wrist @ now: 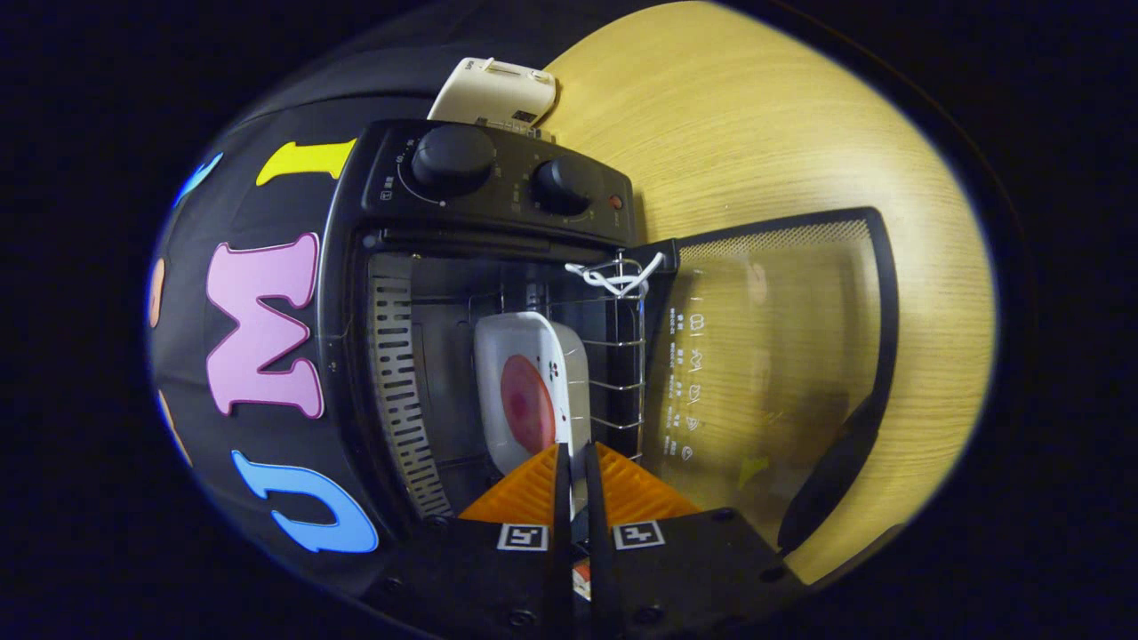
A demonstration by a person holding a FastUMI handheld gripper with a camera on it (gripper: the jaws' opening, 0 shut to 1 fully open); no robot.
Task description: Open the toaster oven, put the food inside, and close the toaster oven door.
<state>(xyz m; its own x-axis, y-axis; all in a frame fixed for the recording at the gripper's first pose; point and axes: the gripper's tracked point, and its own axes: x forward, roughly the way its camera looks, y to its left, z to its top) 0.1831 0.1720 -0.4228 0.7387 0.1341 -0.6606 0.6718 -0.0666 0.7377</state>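
The black toaster oven [498, 191] stands open, and its glass door [773, 356] is swung fully down onto the wooden table. On the wire rack [615, 356] inside the cavity sits a white dish [520, 351] holding a round reddish piece of food [526, 402]. My gripper [574, 458] reaches into the oven mouth. Its fingers stand almost together, with the near rim of the dish pinched between them. The view is rolled, so the oven appears turned on its side.
The door's dark handle [836, 462] lies at the door's outer edge. A white cord [613, 277] is tied to the rack's front. Two knobs [452, 157] sit on the control panel. A white device [493, 89] lies behind the oven on the wooden table [756, 133].
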